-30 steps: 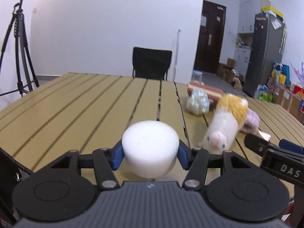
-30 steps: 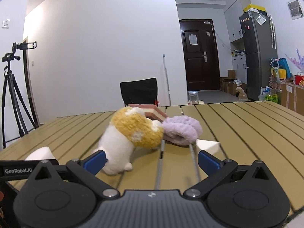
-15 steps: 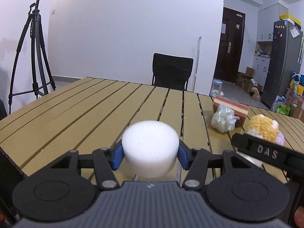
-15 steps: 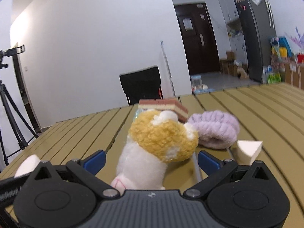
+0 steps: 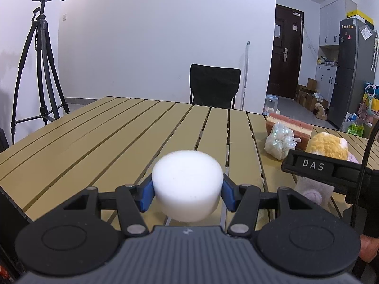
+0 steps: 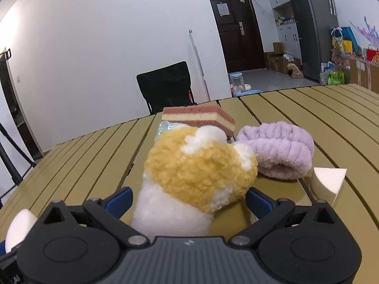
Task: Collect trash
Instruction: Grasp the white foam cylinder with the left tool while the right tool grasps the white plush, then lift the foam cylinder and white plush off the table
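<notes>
Left wrist view shows my left gripper (image 5: 187, 190) clenched on a white foam puck (image 5: 187, 184), both blue pads pressing its sides, so the puck hangs just above the near part of the slatted table (image 5: 99, 142). To the right in that view, my right gripper's black finger marked DAS crosses in front of a plush toy (image 5: 328, 145). Farther off on the right lie a crumpled clear wrapper (image 5: 279, 140) and, touching it behind, a layered sponge (image 5: 290, 125).

From the right wrist view, my right gripper (image 6: 188, 202) has its jaws closing around the plush toy (image 6: 199, 172). The toy's white body sits between the blue pads, yet the pads do not press on it; a gap shows on each side. Just right of the toy's yellow head lies a purple fluffy band (image 6: 277, 152), touching it. Near right, a white foam wedge (image 6: 328, 181) stands on the table (image 6: 331, 116), apart from the band. Behind the toy sits the sponge (image 6: 199, 116), with the wrapper (image 6: 163, 127) peeking out at its left. At the far left edge the puck (image 6: 19, 227) shows.
</notes>
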`<state>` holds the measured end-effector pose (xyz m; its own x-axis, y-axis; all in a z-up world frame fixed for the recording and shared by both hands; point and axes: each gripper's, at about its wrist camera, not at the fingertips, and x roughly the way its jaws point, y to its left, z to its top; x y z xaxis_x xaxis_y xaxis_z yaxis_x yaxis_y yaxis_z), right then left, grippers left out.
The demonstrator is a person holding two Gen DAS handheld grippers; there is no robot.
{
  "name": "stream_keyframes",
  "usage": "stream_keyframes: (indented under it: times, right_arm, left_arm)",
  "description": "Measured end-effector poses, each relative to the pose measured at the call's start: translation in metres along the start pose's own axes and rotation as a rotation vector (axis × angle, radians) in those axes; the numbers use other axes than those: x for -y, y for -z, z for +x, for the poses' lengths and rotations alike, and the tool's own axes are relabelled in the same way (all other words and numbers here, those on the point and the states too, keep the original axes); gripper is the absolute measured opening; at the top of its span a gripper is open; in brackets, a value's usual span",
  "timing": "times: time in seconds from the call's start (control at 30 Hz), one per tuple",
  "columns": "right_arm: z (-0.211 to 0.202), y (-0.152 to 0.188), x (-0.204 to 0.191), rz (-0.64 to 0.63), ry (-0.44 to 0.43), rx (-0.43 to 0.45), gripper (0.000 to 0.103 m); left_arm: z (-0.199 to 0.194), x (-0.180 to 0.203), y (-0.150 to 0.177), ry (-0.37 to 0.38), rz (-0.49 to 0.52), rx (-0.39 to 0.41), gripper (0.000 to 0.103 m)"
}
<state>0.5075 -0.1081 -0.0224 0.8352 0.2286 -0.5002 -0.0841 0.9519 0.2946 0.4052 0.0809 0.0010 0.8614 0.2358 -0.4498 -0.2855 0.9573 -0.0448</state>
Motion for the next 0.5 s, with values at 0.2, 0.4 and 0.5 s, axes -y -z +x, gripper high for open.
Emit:
stream_keyframes:
  times: [0.2,0.4,0.5]
  right_arm:
    - [0.000,0.003,0.010,0.041,-0.061,-0.007,0.067]
    - [-0.009,0.009,0.013,0.042,-0.113,-0.011,0.045]
    - [-0.011,0.008,0.012,0.042,-0.122,-0.015,0.044]
  left_arm:
    - [-0.002,0.002,0.001,0.004,0.006,0.000,0.057]
    - [-0.010,-0.001,0.001,0.012,0.002,0.012,0.057]
    - [-0.012,-0.004,0.000,0.014,-0.004,0.018,0.057]
